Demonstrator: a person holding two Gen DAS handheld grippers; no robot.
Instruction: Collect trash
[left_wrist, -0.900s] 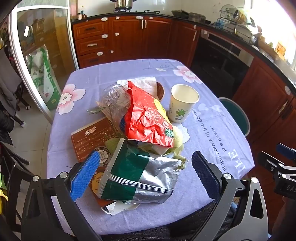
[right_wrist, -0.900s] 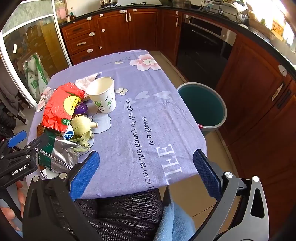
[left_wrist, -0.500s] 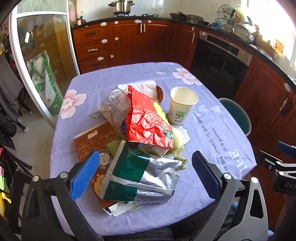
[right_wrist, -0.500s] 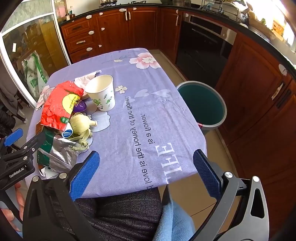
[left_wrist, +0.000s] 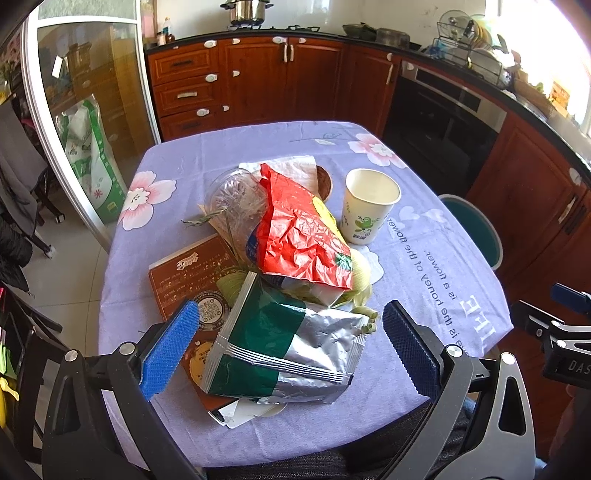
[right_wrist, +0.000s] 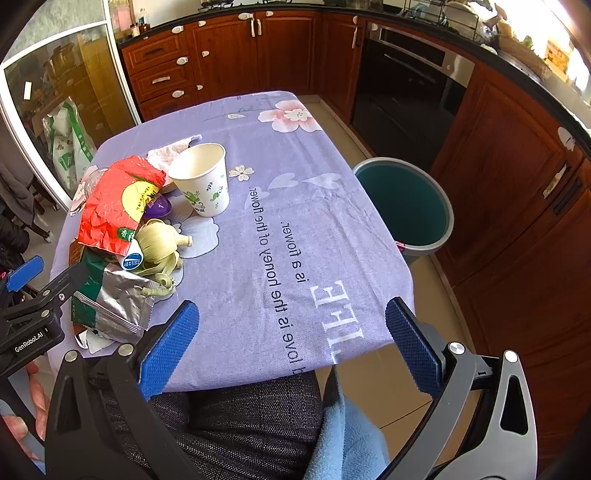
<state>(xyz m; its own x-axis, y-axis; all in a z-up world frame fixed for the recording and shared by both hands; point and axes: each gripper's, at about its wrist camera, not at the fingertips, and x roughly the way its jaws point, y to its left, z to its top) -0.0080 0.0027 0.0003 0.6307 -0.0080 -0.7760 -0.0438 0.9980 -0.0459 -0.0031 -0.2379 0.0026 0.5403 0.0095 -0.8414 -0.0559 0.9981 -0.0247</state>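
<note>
Trash pile sits on the left half of the table (right_wrist: 295, 229): green-and-silver foil bag (left_wrist: 280, 347) nearest the person, red snack bag (left_wrist: 299, 232) on top behind it, brown booklet (left_wrist: 192, 273) underneath, clear plastic cup (left_wrist: 232, 195) on its side, paper cup (left_wrist: 369, 206) upright just right of the pile. Teal bin (right_wrist: 406, 206) on the floor off the table's right edge. Left gripper (left_wrist: 288, 343) jaws wide apart, hovering above the foil bag, no contact. Right gripper (right_wrist: 291, 343) jaws wide apart over the bare near edge of the cloth, holding nothing.

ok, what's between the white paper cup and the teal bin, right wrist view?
Only bare purple tablecloth, then floor, separates the white paper cup from the teal bin, as the right wrist view shows.
</note>
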